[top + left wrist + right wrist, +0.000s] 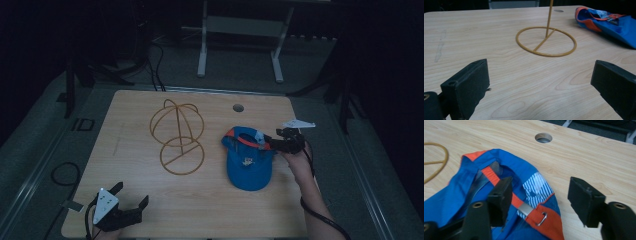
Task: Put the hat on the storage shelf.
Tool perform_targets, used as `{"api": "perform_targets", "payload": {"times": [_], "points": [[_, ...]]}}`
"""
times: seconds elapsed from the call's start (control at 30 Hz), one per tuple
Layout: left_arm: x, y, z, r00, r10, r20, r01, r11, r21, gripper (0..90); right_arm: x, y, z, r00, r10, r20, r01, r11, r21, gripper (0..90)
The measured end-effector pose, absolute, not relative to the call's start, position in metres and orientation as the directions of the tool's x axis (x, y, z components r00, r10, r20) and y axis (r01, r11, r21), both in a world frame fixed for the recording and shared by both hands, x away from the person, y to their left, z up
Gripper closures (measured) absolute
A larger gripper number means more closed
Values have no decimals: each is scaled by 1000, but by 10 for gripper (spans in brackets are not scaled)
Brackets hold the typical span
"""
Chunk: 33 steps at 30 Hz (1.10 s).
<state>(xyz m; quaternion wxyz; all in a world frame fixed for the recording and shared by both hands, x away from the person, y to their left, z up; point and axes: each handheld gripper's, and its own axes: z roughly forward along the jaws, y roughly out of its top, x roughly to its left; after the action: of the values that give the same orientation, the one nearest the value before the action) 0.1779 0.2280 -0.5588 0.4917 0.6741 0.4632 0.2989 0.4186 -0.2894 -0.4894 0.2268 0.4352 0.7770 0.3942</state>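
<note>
Cap (248, 162) lies on your counter (125, 150), blue with orange trim, right of the yellow wire stand (178, 135); its front emblem is too small to read. Your right tool (541, 195) sits spread wide over the cap's rear strap and metal buckle (526, 209), one jaw on the fabric. Your left tool (539, 82) rests open near the counter's front edge, well apart.

The high view is dimly lit, its surroundings lost in near-black, while the wooden table (150, 200) is rendered brighter and evenly lit in both gripper views, where the nearest black jaws are slightly softened by blur.
</note>
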Motion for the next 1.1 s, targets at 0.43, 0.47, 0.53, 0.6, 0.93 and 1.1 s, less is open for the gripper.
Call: {"api": "perform_targets", "payload": {"times": [0.43, 0.47, 0.53, 0.6, 0.93, 1.1], "points": [[177, 224, -557, 428, 902, -48, 328, -105, 939, 23, 458, -284, -520, -485, 874, 30, 599, 307, 739, 413], [177, 224, -558, 427, 903, -46, 329, -108, 938, 23, 460, -284, -522, -485, 874, 37, 604, 304, 737, 413], [177, 223, -558, 431, 901, -43, 332, -114, 936, 23, 463, -284, -527, -477, 878, 31, 618, 310, 722, 413], [178, 223, -559, 431, 901, -45, 338, -116, 934, 23, 465, -283, -531, -478, 878, 35, 631, 315, 709, 415], [179, 223, -560, 432, 900, -61, 350, -105, 931, 23, 465, -271, -543, -507, 861, -40, 623, 398, 674, 652], [180, 222, -560, 437, 898, -59, 353, -111, 929, 23, 462, -269, -540, -516, 855, -60, 610, 415, 675, 884]]}}
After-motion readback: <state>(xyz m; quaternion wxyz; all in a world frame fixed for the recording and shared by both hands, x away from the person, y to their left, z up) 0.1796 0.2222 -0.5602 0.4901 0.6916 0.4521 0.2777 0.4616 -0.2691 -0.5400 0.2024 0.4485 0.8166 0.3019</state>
